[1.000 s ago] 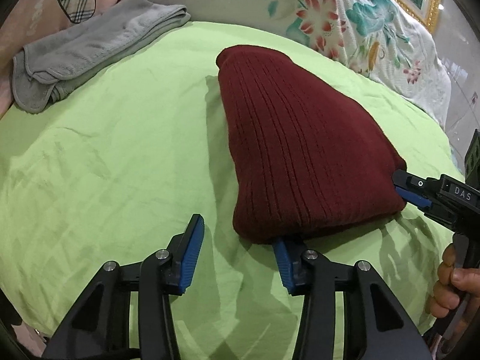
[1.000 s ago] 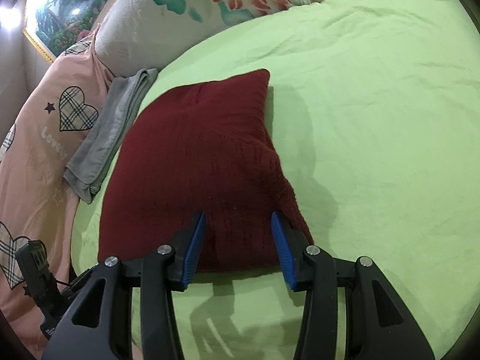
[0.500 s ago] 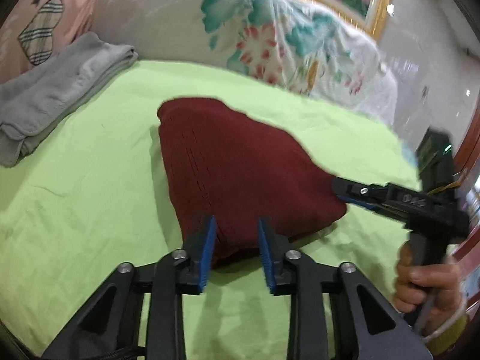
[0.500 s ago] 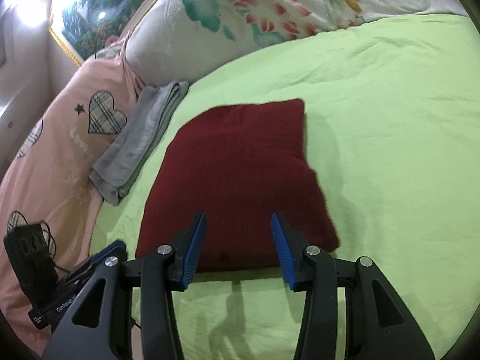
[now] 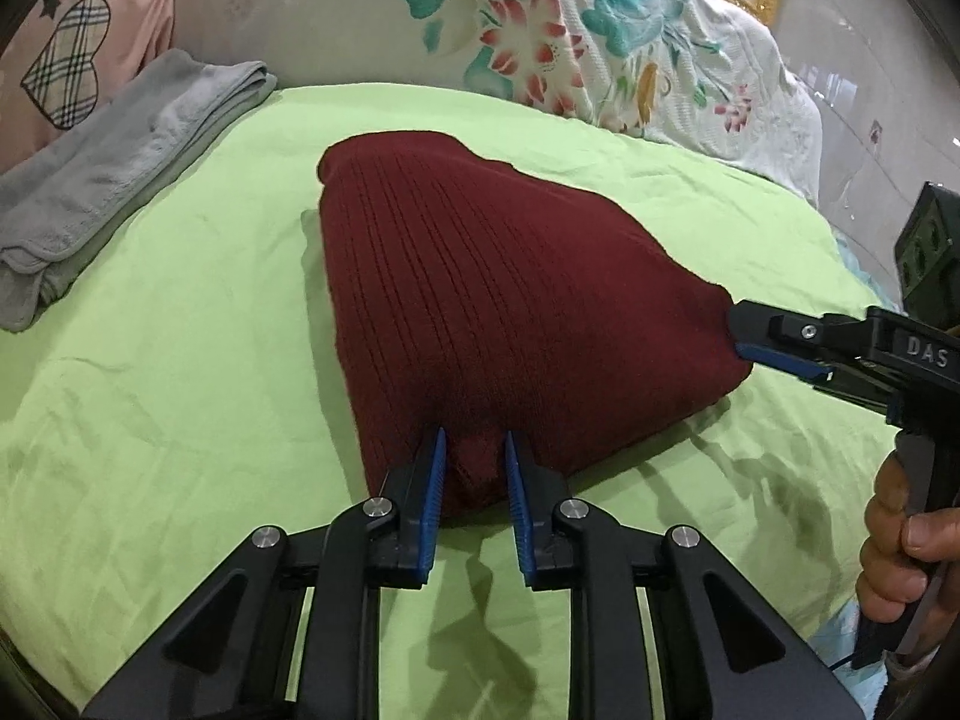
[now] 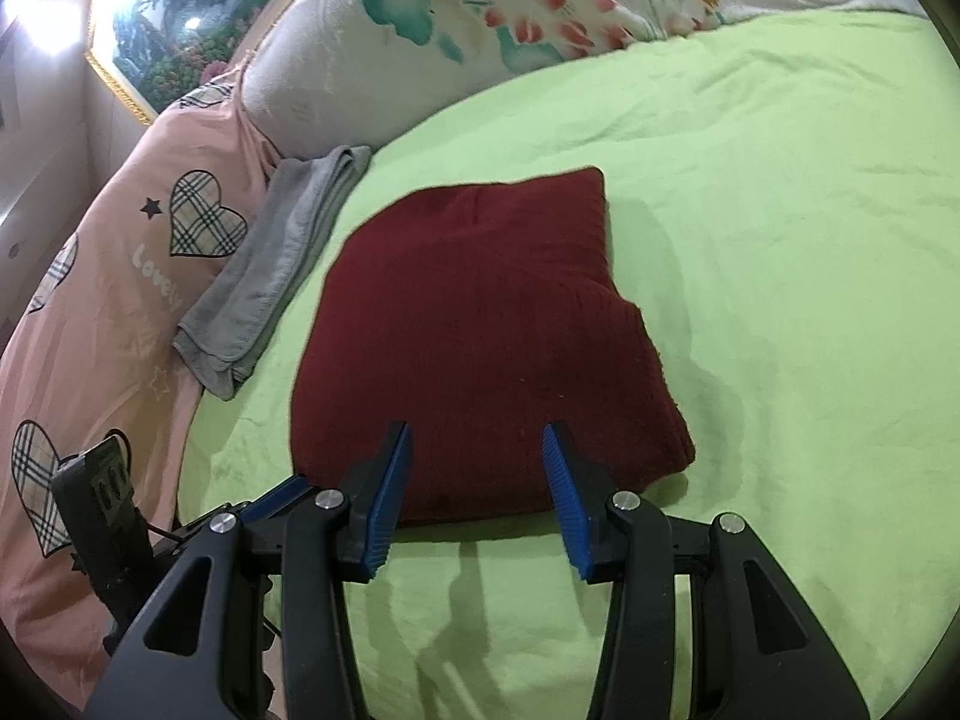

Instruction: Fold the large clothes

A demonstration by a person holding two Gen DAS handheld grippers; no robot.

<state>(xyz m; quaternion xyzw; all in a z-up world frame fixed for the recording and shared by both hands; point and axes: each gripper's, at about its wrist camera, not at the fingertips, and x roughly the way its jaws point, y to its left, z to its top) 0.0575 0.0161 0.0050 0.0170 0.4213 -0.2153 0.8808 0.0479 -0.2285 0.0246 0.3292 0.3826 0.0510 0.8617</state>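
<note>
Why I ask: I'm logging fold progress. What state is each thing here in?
Maroon sweater: folded into a compact stack, lying on the sheet.
Grey towel: folded, lying off to the side.
Green sheet: spread out, lightly wrinkled.
Left gripper: jaws have just been closing; the sweater's near edge is pinched between them.
Right gripper: open at the sweater's edge, gripping nothing.

Framed painting (image 6: 198, 24) and pink heart-print bedding (image 6: 120, 276) cut off by frame edges
</note>
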